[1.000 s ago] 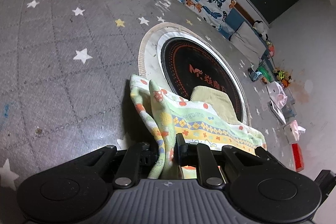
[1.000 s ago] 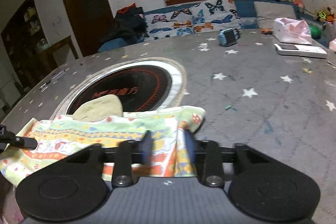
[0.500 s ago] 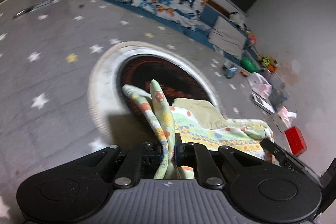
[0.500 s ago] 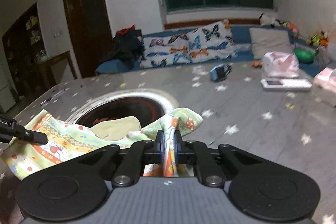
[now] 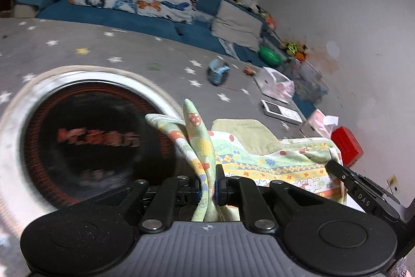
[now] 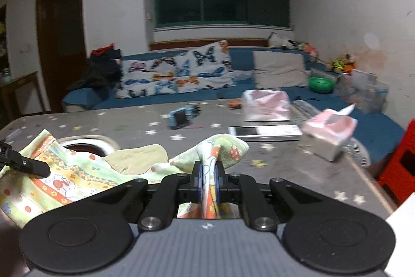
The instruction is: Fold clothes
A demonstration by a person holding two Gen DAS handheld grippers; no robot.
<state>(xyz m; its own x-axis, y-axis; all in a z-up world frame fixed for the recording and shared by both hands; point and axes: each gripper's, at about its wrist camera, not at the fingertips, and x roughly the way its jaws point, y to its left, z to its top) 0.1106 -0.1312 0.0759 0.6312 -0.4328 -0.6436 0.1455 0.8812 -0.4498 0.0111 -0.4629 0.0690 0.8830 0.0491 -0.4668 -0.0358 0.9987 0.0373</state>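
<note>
A small patterned garment (image 5: 272, 162), pale green with orange and yellow bands and a tan collar patch, hangs stretched between both grippers above the grey starred tabletop (image 5: 77, 48). My left gripper (image 5: 208, 186) is shut on one bunched corner of it. My right gripper (image 6: 207, 179) is shut on the opposite corner (image 6: 223, 149). The garment (image 6: 72, 178) sags between them in the right wrist view. The right gripper's finger (image 5: 347, 181) shows at the right of the left wrist view, and the left gripper's finger (image 6: 26, 164) at the left of the right wrist view.
A round black induction plate with a white rim (image 5: 85, 126) is set in the table under the garment. On the far side lie a blue toy (image 6: 181, 117), a white phone (image 6: 264, 133), tissue packs (image 6: 329, 129), and a red box (image 5: 346, 144). A blue sofa (image 6: 181, 85) stands behind.
Both grippers have lifted the garment off the table and tilted up; the views now look toward the sofa and wall. The right gripper's jaws closed tight on the corner.
</note>
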